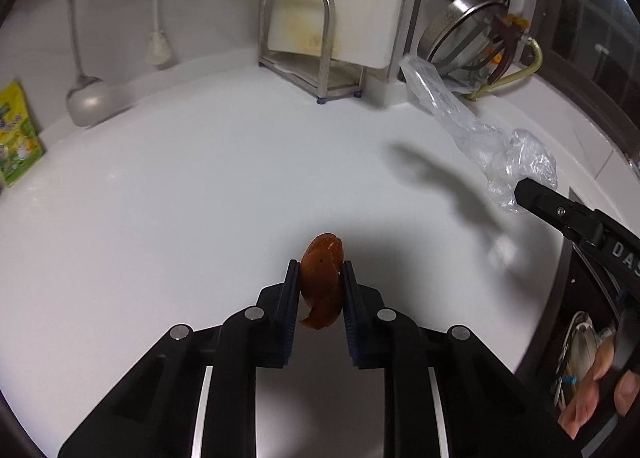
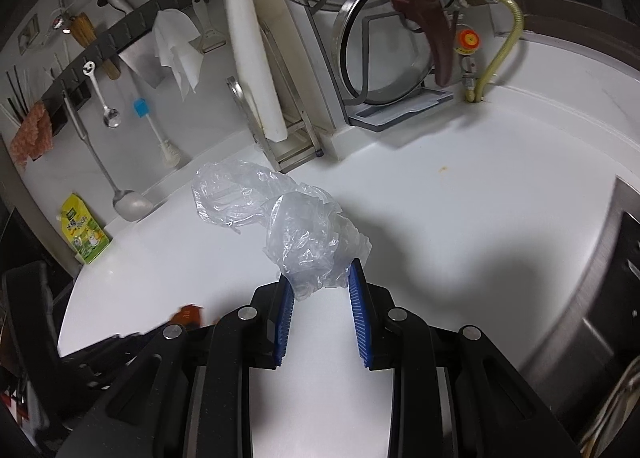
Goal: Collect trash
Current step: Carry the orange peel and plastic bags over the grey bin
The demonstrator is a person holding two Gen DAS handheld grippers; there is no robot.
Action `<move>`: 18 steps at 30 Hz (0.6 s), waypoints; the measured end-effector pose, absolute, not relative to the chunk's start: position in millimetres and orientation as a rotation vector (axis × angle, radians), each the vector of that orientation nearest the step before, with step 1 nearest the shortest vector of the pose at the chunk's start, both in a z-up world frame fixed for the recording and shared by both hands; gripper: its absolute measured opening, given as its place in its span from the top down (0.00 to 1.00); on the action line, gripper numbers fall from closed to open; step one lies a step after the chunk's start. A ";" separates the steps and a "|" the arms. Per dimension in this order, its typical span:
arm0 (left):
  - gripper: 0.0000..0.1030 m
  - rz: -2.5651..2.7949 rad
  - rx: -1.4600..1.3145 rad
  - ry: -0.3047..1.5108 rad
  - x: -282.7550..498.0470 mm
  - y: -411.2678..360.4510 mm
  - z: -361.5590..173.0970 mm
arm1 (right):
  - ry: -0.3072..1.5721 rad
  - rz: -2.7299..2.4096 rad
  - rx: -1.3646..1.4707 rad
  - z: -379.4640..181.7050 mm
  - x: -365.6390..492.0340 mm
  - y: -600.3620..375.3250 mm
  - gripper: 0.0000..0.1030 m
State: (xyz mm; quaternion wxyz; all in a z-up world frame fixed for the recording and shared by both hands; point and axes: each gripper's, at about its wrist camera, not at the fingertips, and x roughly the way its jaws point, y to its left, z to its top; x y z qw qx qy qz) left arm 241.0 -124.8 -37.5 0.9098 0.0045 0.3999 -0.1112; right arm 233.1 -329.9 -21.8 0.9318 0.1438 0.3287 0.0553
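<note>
My left gripper [image 1: 320, 270] is shut on a brown curled peel [image 1: 322, 278], held just above the white counter [image 1: 180, 186]. In the left wrist view the right gripper [image 1: 524, 190] comes in from the right edge with a clear plastic bag [image 1: 480, 134] hanging from its tip. In the right wrist view my right gripper [image 2: 320, 278] is shut on the crumpled clear plastic bag [image 2: 304, 234], which trails up and to the left over the counter [image 2: 460, 218]. The brown peel [image 2: 188, 314] shows at the lower left there, with the left gripper's dark body below it.
A cutting board in a metal rack [image 1: 316, 38] and a pot lid holder [image 2: 392, 58] stand along the back wall. Utensils hang on the wall [image 2: 104, 98]. A green pouch [image 1: 16, 130] leans at the left. A metal sink rim [image 2: 600, 278] bounds the counter on the right.
</note>
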 end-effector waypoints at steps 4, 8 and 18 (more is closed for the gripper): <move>0.80 -0.194 0.014 0.770 191.4 -96.0 -24.5 | 0.653 0.131 0.268 -18.7 177.2 -307.8 0.75; 0.80 -0.160 0.036 0.723 142.9 -70.9 -17.5 | 0.645 0.128 0.211 -20.7 113.4 -279.1 0.75; 0.80 -0.154 0.104 0.724 30.5 -40.9 -42.9 | 0.680 0.076 0.153 -51.0 -26.1 -225.8 0.75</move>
